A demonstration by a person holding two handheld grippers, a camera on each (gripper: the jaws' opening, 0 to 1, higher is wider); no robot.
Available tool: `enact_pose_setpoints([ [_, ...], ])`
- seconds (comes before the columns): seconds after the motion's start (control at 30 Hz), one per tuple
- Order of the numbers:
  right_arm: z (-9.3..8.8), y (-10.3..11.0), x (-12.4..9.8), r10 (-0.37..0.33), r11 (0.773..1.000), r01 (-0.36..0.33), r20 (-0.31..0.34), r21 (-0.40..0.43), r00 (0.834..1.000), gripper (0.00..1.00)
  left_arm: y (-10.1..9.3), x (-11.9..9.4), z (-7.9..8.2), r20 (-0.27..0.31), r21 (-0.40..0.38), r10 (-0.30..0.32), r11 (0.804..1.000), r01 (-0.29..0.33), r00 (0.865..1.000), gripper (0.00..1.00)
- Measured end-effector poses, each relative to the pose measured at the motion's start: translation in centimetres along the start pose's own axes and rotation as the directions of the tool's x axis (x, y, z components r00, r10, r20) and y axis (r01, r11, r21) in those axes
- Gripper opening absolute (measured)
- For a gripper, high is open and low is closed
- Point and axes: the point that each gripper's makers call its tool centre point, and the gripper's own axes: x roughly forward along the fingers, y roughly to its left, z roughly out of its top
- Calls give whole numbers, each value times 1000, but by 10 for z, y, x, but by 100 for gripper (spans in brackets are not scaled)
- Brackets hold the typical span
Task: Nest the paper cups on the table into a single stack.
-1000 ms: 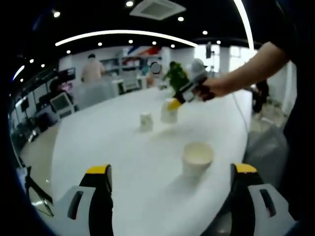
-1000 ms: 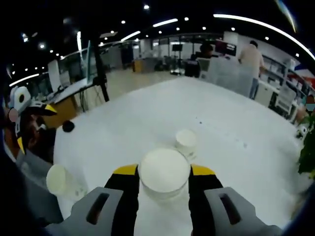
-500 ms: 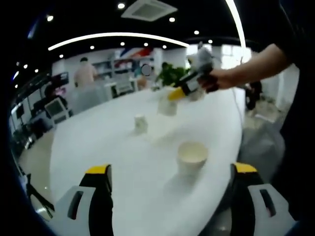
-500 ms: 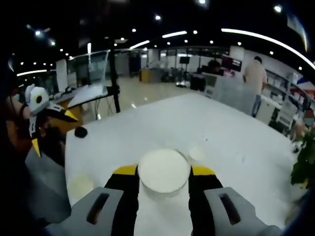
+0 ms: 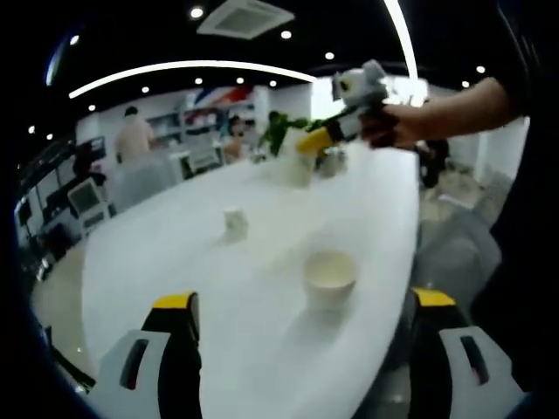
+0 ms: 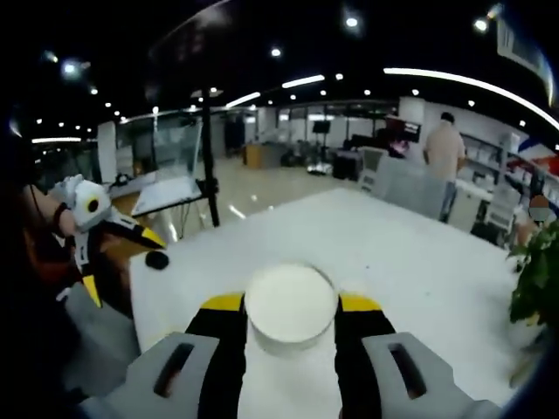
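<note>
You had the right gripper (image 6: pixel 289 325) pinching a cup (image 6: pixel 290 305) by its sides, mouth toward the camera. Over the last second you lifted it: a second ago it sat on the table (image 6: pixel 419 279) just in front of a small cup, and by now the table lay well below it and the small cup had slipped behind it in the right gripper view. In the left gripper view, that held cup (image 5: pixel 297 161) hung in the air above the far end of the table, well apart from the rest.

Your left gripper (image 5: pixel 301 319) stayed spread and empty, low over the near edge. The bowl-like cup (image 5: pixel 329 277) stood just ahead of it; the small cup (image 5: pixel 234 222) sat farther off (both still loose).

So one cup was up and ready to nest; I judge none were stacked yet.
</note>
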Motion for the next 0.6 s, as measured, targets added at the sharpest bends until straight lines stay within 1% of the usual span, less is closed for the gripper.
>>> enact_pose_setpoints([
  [0.13,4,8,-10,-10,1000,9,23,18,1000,36,-2,1,2,9,-6,-14,1000,14,1000,100],
  [0.23,7,14,-17,-14,999,12,45,41,999,36,-6,2,5,21,-12,-38,999,38,999,100],
  [0.3,10,19,-23,-16,998,13,60,56,998,36,-7,2,4,13,4,-40,999,40,999,100],
  [0.5,16,30,-35,-24,998,18,92,64,995,36,-9,2,6,16,-2,-53,999,53,998,100],
  [0.6,18,36,-40,-27,997,18,106,80,994,36,-11,2,6,13,0,-58,998,58,998,100],
])
